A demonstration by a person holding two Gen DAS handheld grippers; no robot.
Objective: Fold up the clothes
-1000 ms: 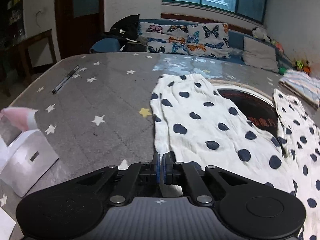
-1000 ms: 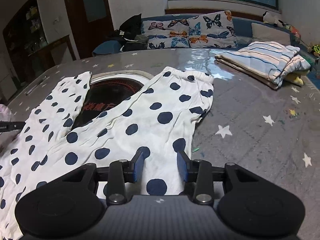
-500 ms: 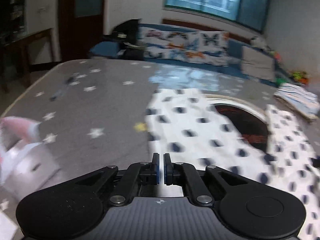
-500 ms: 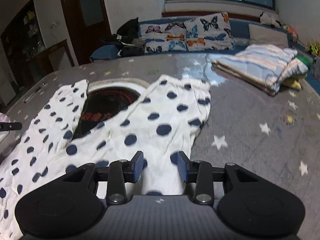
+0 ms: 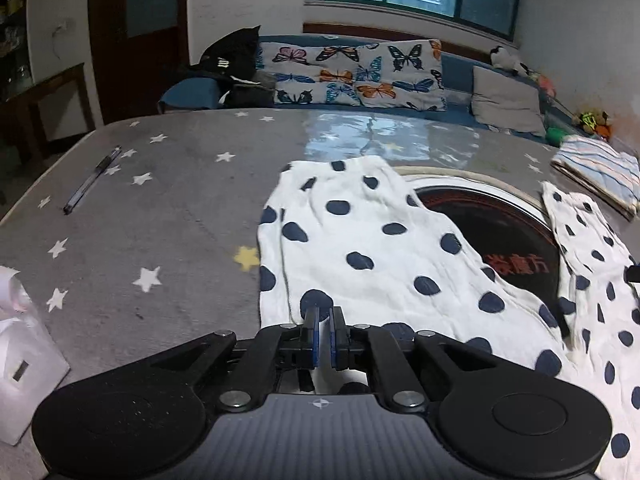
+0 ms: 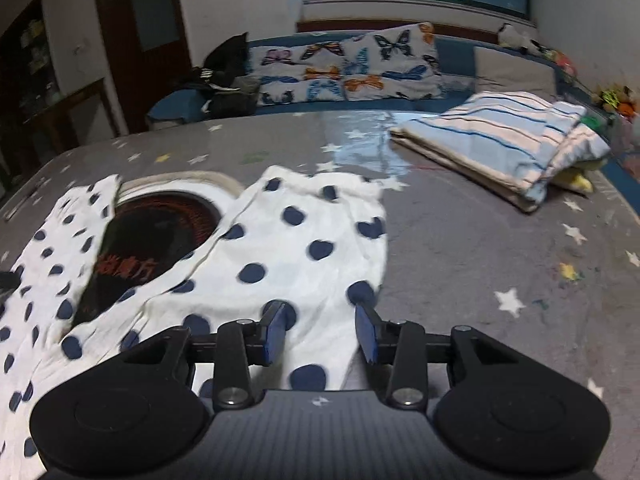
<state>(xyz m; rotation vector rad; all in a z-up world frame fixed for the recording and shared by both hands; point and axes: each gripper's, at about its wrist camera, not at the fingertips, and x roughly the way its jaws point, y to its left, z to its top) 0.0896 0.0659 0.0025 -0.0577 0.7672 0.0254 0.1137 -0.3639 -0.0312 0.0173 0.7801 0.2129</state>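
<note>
Folding is barely beginning: left tongs (image 5: pixel 323 322) are pinching the spotted trousers (image 5: pixel 372 248), lying unfolded mid-frame; right tongs (image 6: pixel 320 330) are hovering agape.

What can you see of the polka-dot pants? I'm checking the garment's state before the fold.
The polka-dot pants are thin white fabric with navy dots, lightly wrinkled and spread unfolded on the star-print table cover. Their two legs fork apart across a round dark inset. The left gripper is shut on the near edge; the open right gripper straddles another part.
</note>
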